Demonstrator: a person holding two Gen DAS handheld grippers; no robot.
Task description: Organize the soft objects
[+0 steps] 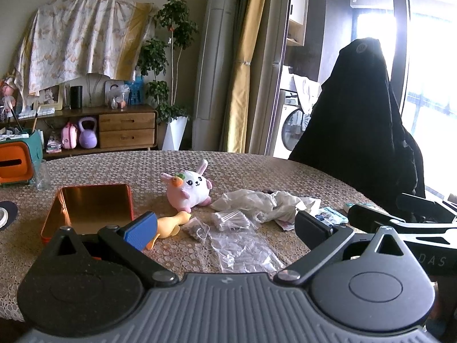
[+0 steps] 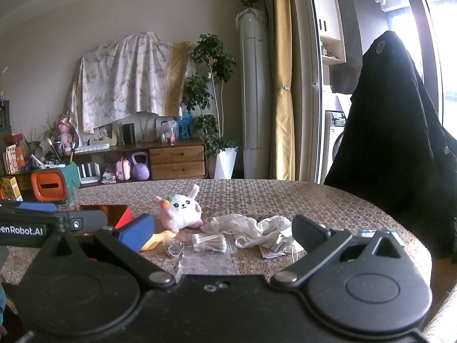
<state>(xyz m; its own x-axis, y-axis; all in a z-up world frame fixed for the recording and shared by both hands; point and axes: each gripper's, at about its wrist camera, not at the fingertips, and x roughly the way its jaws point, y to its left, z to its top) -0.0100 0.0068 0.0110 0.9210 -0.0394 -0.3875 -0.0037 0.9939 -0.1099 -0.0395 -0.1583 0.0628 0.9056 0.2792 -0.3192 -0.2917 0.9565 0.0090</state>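
Both claws hover level above the counter point(image 1: 257, 165), left claw point(image 1: 225, 228) and right claw point(image 2: 222, 235) spread wide, holding nothing. The plush bunny point(image 1: 188, 188) sits beyond, beside the tin box point(image 1: 91, 208).

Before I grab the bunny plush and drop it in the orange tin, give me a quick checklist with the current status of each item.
1. Left gripper open and holding nothing: ok.
2. Right gripper open and holding nothing: ok.
3. Orange tin open, and nothing seen inside: ok.
4. Bunny plush free on the table, nothing lying on it: ok.
5. Path from the plush to the tin: ok; the yellow duck toy lies nearer, beside the tin's corner.
6. Clutter near the plush: not ok; the crumpled white bag and the cotton swab packet lie close on its right.
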